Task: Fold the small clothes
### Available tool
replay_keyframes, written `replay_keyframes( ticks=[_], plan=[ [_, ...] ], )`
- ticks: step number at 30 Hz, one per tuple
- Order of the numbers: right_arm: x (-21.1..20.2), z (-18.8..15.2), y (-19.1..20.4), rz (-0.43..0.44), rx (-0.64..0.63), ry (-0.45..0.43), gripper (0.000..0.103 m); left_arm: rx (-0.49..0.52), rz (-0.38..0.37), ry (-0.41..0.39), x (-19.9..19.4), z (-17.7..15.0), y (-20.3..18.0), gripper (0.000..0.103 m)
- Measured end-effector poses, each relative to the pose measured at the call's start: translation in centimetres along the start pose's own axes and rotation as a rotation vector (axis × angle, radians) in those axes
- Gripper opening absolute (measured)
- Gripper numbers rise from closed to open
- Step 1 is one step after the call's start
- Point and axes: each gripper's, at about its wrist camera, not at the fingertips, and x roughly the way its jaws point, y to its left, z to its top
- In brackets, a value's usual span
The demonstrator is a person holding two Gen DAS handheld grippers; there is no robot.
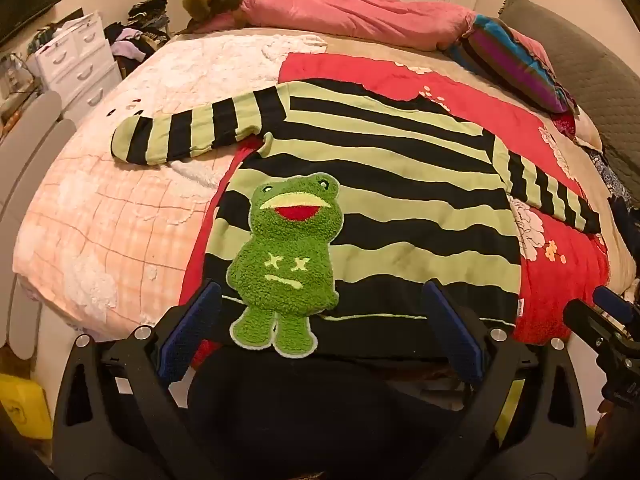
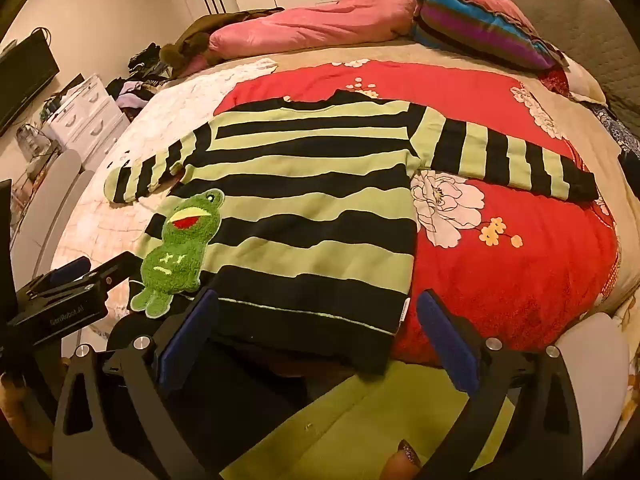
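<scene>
A small sweater point(image 1: 400, 184) in green and black stripes lies flat on the bed, sleeves spread to both sides, with a fuzzy green frog patch point(image 1: 286, 264) on its front. My left gripper point(image 1: 322, 328) hovers open over the black hem, its blue pads on either side of the frog's legs and nothing between them. In the right wrist view my right gripper point(image 2: 318, 336) stands open over the hem's right corner of the sweater point(image 2: 304, 184). The frog patch point(image 2: 176, 252) lies to its left, near the left gripper point(image 2: 94, 270). The right gripper point(image 1: 596, 312) shows at the left wrist view's right edge.
A red flowered blanket point(image 2: 500, 272) lies under the sweater, a pink checked one point(image 1: 100, 220) to the left. A pink duvet point(image 1: 352, 12) and a striped pillow point(image 1: 512, 64) lie at the far side. White drawers point(image 1: 76, 64) stand at the left. Green cloth point(image 2: 360, 420) hangs below the right gripper.
</scene>
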Motion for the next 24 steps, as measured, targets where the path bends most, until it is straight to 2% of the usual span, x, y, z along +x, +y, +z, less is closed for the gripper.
replay_keyframes(
  ticks=[24],
  plan=[
    [0.08,0.06,0.07,-0.007,-0.005,0.010,0.099,0.009,0.015,-0.005,-0.29,0.17,0.23,0.094]
  ],
)
